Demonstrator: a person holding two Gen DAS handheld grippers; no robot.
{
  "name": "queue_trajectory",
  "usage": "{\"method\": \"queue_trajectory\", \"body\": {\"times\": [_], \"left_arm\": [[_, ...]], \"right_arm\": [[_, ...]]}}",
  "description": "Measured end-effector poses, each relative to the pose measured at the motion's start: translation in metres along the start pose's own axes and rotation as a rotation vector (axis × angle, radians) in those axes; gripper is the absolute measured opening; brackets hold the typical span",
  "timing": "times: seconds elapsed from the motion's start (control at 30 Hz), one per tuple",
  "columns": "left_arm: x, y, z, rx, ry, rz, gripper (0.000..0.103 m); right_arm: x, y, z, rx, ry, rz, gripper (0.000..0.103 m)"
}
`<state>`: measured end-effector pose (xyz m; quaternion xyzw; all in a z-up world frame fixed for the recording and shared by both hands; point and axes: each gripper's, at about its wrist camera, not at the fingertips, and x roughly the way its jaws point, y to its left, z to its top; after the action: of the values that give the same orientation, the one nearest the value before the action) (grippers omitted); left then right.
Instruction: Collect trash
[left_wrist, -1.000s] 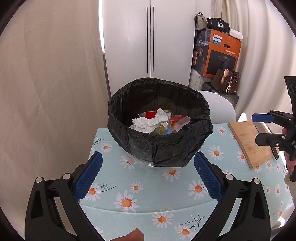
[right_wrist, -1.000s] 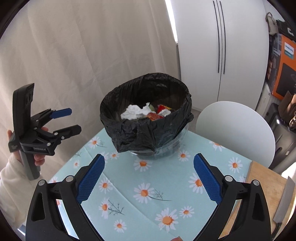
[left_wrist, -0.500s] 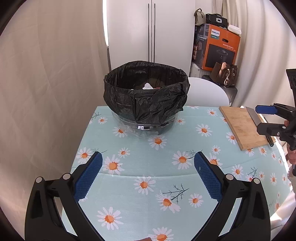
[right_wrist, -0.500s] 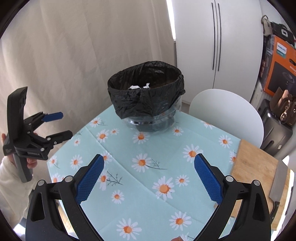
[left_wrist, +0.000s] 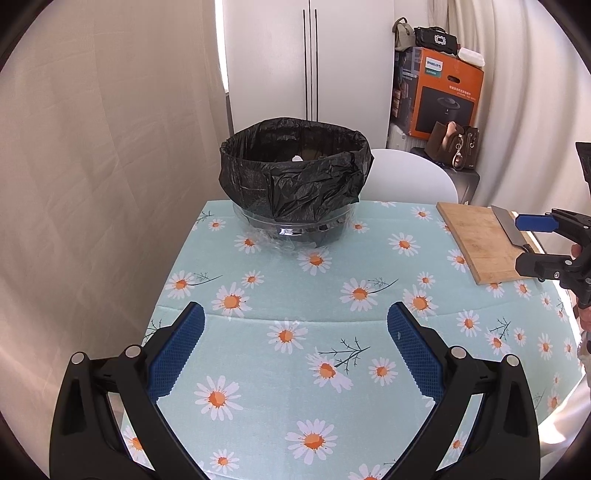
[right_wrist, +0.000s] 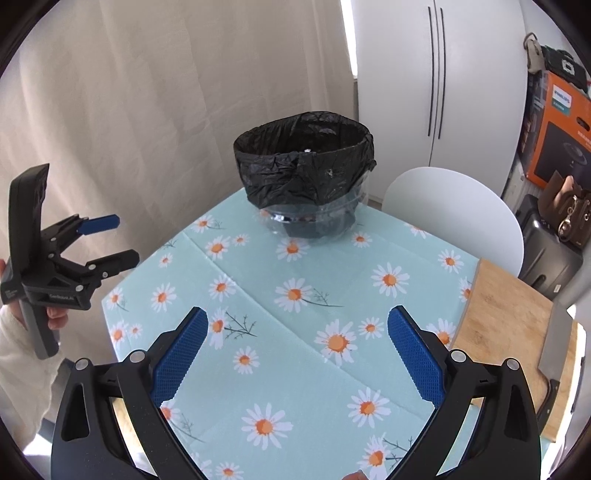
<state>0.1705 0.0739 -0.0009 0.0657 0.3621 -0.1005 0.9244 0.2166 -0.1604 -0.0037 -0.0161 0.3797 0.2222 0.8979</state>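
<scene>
We hold both grippers above the counter (left_wrist: 295, 295), well apart from the bin (left_wrist: 295, 181) at its far edge. The left gripper (left_wrist: 295, 347) and the right gripper (right_wrist: 297, 347) have their jaws spread and empty. A knife (right_wrist: 554, 343) lies on the board (right_wrist: 502, 321)
</scene>
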Motion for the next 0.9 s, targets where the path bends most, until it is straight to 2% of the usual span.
{"method": "queue_trajectory", "body": {"times": [0.9], "left_arm": [[-0.012,-0.011,0.000,0.002,0.001,0.038,0.097]], "right_arm": [[-0.007,-0.004,-0.006,0.010,-0.026,-0.026,0.094]]}}
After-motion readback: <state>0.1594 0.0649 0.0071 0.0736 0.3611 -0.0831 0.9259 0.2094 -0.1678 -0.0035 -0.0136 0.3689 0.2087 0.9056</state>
